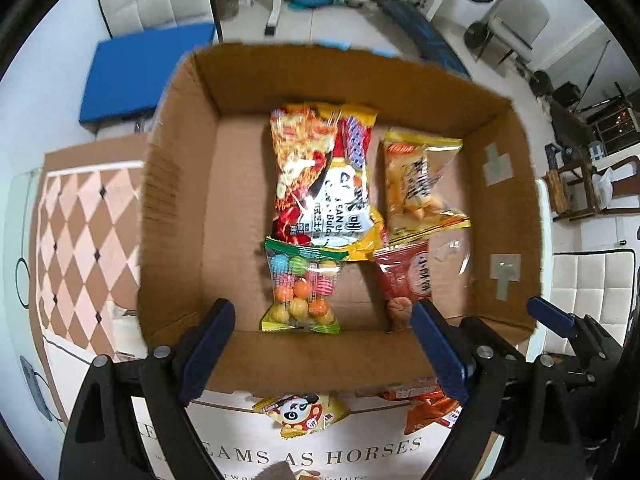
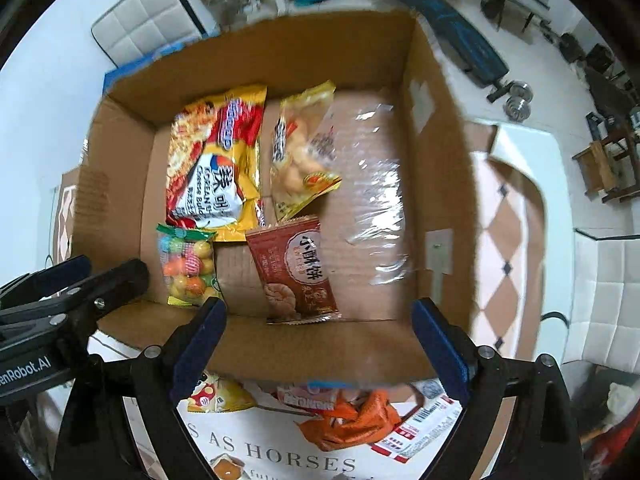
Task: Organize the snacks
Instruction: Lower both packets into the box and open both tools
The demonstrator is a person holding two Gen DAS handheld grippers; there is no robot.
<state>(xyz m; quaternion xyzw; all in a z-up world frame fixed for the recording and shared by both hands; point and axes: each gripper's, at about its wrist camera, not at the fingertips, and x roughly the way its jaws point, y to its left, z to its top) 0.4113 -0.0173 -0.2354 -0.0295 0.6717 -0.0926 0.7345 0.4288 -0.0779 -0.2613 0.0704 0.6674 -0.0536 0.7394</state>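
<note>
A: Your left gripper (image 1: 324, 354) hangs above the near wall of the cardboard box (image 1: 508, 208). Its jaws stand wide apart and hold nothing.

B: And the right gripper (image 2: 320, 348)?

A: The same: spread wide, empty, over the near wall, a little more to the right side.

B: Where are the snacks?

A: Four lie flat on the box floor. The noodle packet (image 1: 320, 176) and the yellow biscuit bag (image 1: 420, 184) lie at the back, the candy ball bag (image 1: 302, 286) and the red pastry packet (image 1: 404, 276) in front of them. They lie side by side, I think so that each label can be read and the space fills in rows.

B: What remains?

A: Outside, just before the box, lie the panda packet (image 1: 300, 414) and the orange packets (image 2: 352, 420). You probably take one of these next.
</note>
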